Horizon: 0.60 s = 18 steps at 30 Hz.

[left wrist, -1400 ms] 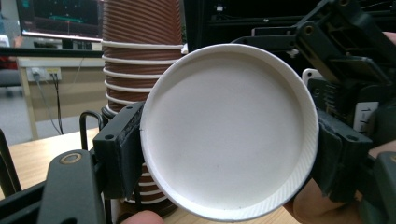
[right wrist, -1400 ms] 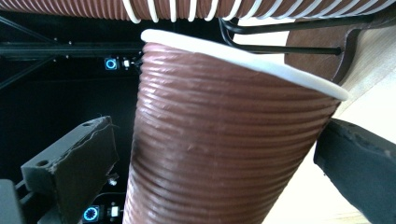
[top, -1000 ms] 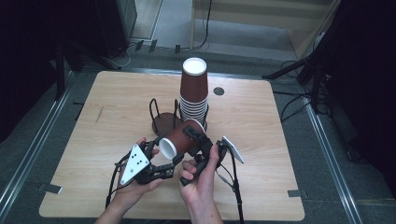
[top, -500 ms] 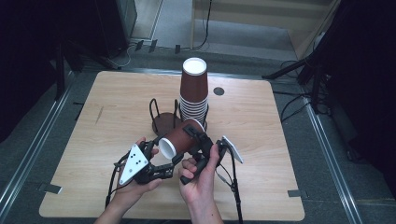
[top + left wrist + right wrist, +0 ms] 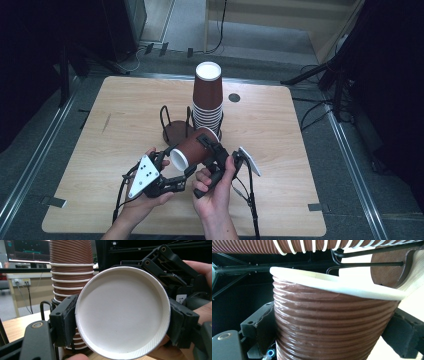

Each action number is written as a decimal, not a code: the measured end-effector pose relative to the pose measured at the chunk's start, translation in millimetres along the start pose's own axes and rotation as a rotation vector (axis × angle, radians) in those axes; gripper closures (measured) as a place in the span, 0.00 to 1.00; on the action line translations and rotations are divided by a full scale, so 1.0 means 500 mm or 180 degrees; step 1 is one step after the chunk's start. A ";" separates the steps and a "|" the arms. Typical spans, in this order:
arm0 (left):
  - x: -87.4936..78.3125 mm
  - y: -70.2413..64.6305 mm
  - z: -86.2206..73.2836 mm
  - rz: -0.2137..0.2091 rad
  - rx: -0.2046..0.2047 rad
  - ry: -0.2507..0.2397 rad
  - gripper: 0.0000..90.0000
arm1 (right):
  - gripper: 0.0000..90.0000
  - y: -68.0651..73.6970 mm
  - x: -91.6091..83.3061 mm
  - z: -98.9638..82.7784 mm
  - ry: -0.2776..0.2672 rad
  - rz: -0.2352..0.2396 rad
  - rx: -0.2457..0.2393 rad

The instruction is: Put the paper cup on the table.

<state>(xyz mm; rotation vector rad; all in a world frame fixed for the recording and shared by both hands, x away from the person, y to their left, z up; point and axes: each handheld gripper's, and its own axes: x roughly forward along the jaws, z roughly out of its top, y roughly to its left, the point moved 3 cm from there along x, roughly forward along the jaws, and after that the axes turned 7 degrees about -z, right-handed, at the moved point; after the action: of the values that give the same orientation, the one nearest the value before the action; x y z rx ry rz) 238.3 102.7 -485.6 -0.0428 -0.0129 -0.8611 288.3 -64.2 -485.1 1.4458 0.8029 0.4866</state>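
A brown ribbed paper cup (image 5: 192, 148) lies on its side above the table's front middle, held between both grippers. My left gripper (image 5: 178, 160) is shut on its white rim; in the left gripper view the cup's white mouth (image 5: 122, 312) faces the camera with a pad pressed on each side of it, left gripper (image 5: 123, 322). Those jaws have just eased open a hair, and the rim is still between the pads. My right gripper (image 5: 212, 149) is shut on the cup's body, whose ribbed wall (image 5: 329, 325) sits between the pads of the right gripper (image 5: 333, 332).
A tall stack of brown cups (image 5: 207, 97) stands in a black wire holder just behind the grippers. Left of it is a second wire holder (image 5: 175, 131) with a round wooden base. The wooden table (image 5: 300, 150) has a dark round hole (image 5: 233, 97) at the back.
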 end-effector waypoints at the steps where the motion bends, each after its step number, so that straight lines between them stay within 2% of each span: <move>1: 0.000 0.000 0.000 0.0005 0.0003 -0.0002 0.26 | 0.11 -0.001 0.000 0.000 0.0000 -0.0010 -0.0019; 5: -0.002 -0.001 0.001 0.0021 -0.0013 0.0010 0.25 | 0.11 0.000 0.000 -0.002 -0.0029 0.0002 -0.0077; 8: -0.005 -0.001 0.004 -0.0006 -0.0148 0.0035 0.22 | 0.12 0.004 -0.002 -0.001 -0.0058 0.0018 -0.0108; 9: -0.005 -0.001 0.005 -0.0034 -0.0205 0.0019 0.14 | 0.12 0.005 -0.004 0.001 -0.0093 0.0007 -0.0137; 10: -0.007 0.000 0.005 -0.0021 -0.0217 0.0019 0.11 | 0.12 0.008 -0.006 0.003 -0.0120 0.0000 -0.0138; 11: -0.008 0.001 0.006 0.0000 -0.0235 0.0012 0.11 | 0.12 0.010 -0.009 0.004 -0.0133 0.0003 -0.0161; 12: -0.010 0.003 0.006 0.0021 -0.0239 0.0022 0.08 | 0.12 0.013 -0.011 0.007 -0.0198 -0.0003 -0.0253; 13: -0.011 0.004 0.006 0.0025 -0.0262 0.0015 0.08 | 0.12 0.013 -0.011 0.007 -0.0198 -0.0003 -0.0253; 14: -0.011 0.005 0.006 0.0015 -0.0306 -0.0006 0.01 | 0.12 0.017 -0.014 0.010 -0.0228 -0.0025 -0.0292; 18: -0.017 0.007 0.007 0.0068 -0.0404 -0.0012 0.00 | 0.12 0.020 -0.017 0.015 -0.0277 -0.0063 -0.0379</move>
<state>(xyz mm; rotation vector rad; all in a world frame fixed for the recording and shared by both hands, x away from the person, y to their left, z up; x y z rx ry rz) 235.3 111.5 -482.4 -0.1634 0.0388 -0.8396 289.6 -74.5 -474.3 1.3386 0.7068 0.4461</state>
